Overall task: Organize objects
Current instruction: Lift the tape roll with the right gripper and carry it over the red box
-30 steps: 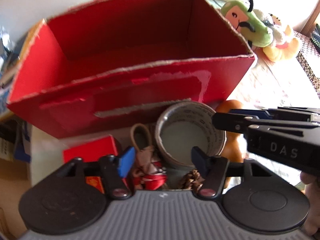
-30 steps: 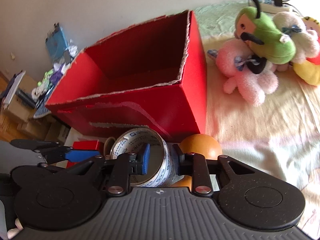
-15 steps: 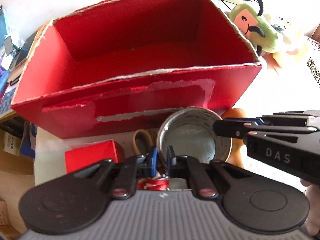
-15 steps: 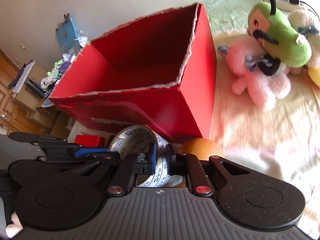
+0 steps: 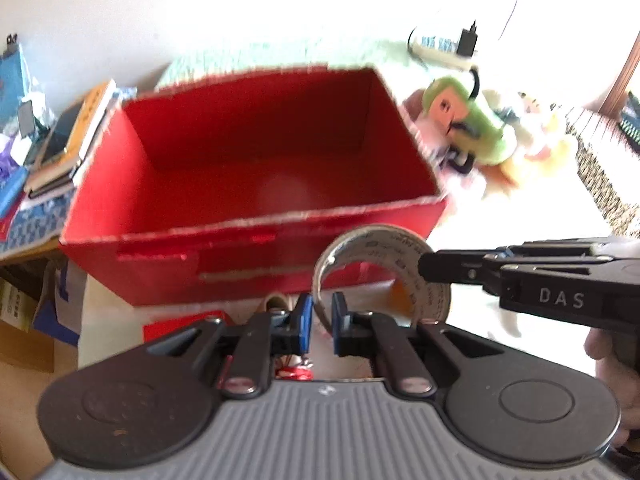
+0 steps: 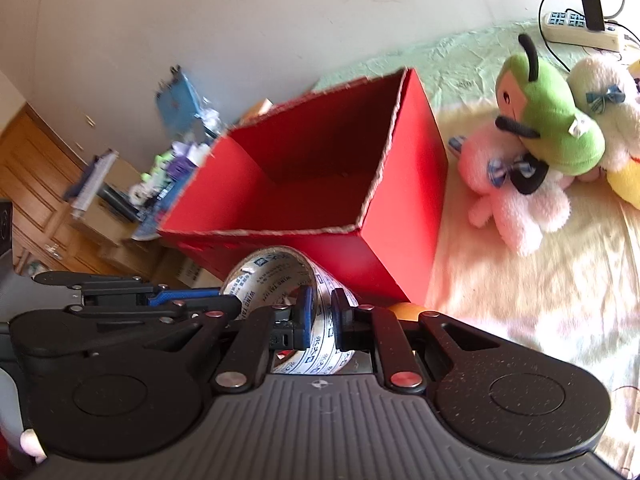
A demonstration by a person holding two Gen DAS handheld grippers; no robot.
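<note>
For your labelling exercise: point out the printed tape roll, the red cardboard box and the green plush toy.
Printed tape roll (image 6: 276,268), right wrist view, outer band.
Red cardboard box (image 5: 256,264), left wrist view, front wall.
Green plush toy (image 6: 556,128), right wrist view, body.

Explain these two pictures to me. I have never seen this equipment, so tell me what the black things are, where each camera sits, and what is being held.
There is no robot here. A person holds a hand tool in each hand, and each tool has two fingers that pinch. A wide-angle camera sits on each tool and looks forward along its fingers, so the black and grey shape at the bottom of each picture is the tool itself.

One picture comes from the left gripper, the other from the right gripper. Both are shut on the same roll of tape, each pinching its wall, in front of the red box. The box is open and looks empty.

To the right, a pile of plush toys lies on a pale cloth. An orange ball shows behind the tape.
</note>
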